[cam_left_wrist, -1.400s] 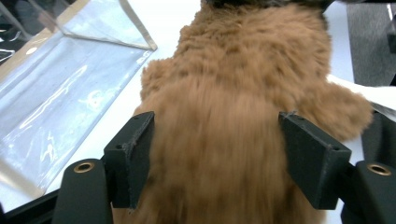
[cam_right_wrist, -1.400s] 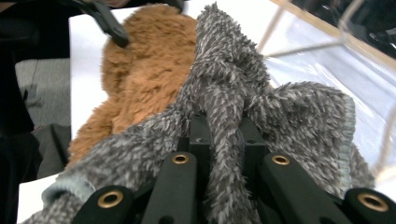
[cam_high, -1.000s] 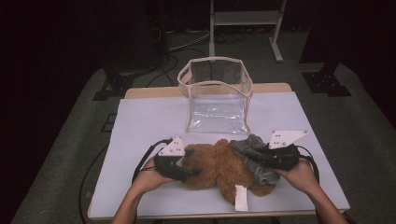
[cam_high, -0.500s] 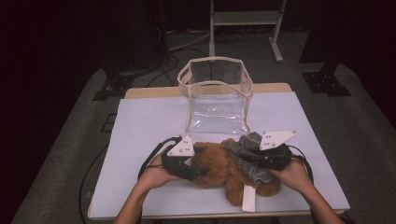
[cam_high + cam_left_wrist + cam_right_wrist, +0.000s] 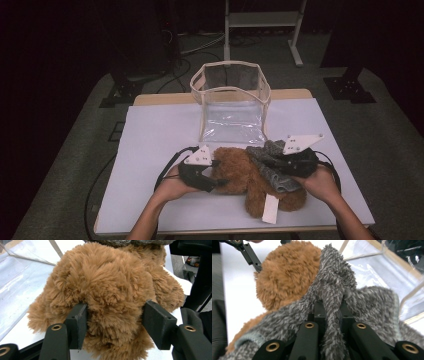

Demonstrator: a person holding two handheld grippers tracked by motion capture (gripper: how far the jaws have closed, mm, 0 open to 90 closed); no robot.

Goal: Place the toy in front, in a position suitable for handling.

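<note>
The brown teddy bear (image 5: 247,175) is lying on the white table (image 5: 150,145), near the front edge, just in front of the clear plastic bag (image 5: 231,102) standing open behind it. The left gripper (image 5: 113,322) is bracketing the bear's head, jaws spread wide with fur pressing against both pads, though I cannot tell whether they are truly squeezing. The right gripper (image 5: 329,312) is pinching a fold of the grey fuzzy garment (image 5: 352,302) the bear is wearing, jaws narrow around it.

Here is the worry: that fold is thin and fluffy, so a hard tug could be slipping it straight out of the pinch, or dragging the whole bear along if the left side is not holding firm. The head is soft and round too, and could be squirting out sideways. The paper tag (image 5: 270,209) is dangling near the table edge and might be snagging.
</note>
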